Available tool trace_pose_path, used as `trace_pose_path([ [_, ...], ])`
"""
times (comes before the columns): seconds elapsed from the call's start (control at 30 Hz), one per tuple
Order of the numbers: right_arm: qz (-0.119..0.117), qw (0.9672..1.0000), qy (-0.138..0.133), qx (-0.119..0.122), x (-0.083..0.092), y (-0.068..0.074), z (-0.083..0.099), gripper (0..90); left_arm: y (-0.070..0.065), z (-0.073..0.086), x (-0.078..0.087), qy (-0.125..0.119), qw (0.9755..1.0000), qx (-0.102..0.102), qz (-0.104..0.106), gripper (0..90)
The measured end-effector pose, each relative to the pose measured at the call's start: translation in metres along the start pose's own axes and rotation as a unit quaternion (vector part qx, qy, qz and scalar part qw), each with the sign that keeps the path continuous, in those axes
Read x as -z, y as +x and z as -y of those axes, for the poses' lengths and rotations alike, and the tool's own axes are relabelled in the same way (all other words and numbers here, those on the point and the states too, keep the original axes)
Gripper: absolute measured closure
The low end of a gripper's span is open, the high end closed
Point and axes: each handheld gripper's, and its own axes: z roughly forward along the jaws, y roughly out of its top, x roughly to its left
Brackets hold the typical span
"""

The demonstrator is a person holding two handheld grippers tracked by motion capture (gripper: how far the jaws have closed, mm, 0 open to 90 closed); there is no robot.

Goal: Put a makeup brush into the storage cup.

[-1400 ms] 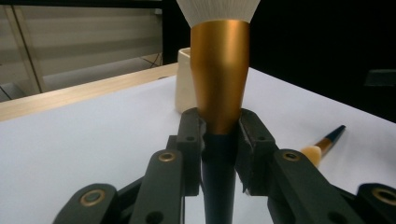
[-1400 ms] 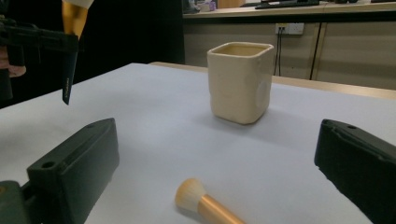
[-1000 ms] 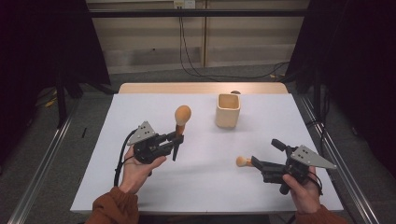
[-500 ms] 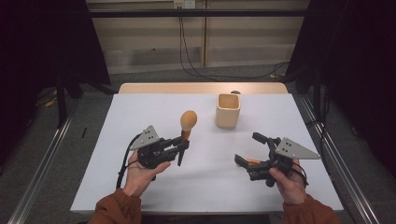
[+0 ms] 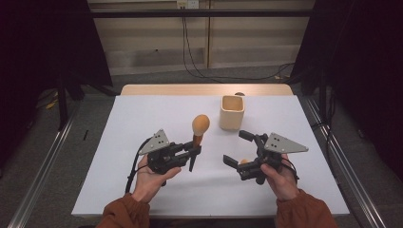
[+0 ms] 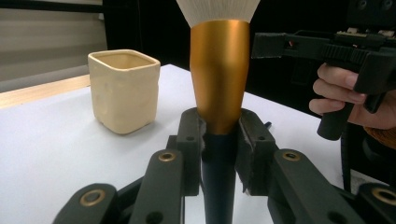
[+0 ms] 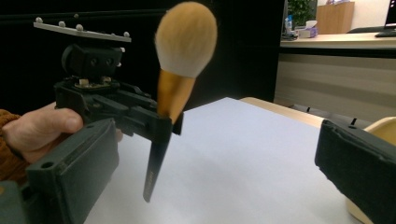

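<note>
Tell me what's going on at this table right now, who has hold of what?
A person works at a white table with a gripper in each hand. The left gripper is shut on a makeup brush, clamped near where its gold ferrule meets the dark handle, bristles up and handle end clear of the table. The right gripper stands open and holds nothing, facing the brush from the side. A cream square cup stands upright on the table beyond both grippers.

High view overlooks table [image 5: 142, 118]; gripper views face inward, close.
</note>
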Motion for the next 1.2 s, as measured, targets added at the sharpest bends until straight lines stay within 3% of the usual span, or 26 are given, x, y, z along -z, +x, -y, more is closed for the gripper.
trace_pose_path([
  [0.3,-0.007,1.0,0.005,0.001,-0.018,0.003,-0.006,0.0,-0.005,-0.001,-0.009,0.0,1.0,-0.005,0.007,73.4],
  [0.4,-0.008,0.9999,0.006,-0.004,-0.023,0.002,-0.01,0.1,-0.007,-0.001,-0.012,-0.001,1.0,-0.005,-0.006,73.3],
  [0.7,-0.016,0.9996,0.011,-0.02,-0.043,0.004,-0.017,0.5,-0.009,0.004,-0.023,0.001,1.0,-0.001,-0.008,73.4],
  [0.9,0.003,0.9992,0.017,-0.037,-0.055,0.004,-0.016,0.0,-0.011,0.002,-0.026,-0.001,1.0,-0.004,-0.009,73.4],
  [1.03,0.006,0.9992,0.02,-0.035,-0.057,0.004,-0.014,9.1,-0.012,0.001,-0.026,-0.002,1.0,-0.004,-0.008,73.3],
  [1.2,0.0,0.9985,0.025,-0.048,-0.061,0.002,-0.011,20.5,-0.012,0.001,-0.026,-0.003,0.9999,-0.006,-0.01,73.3],
])
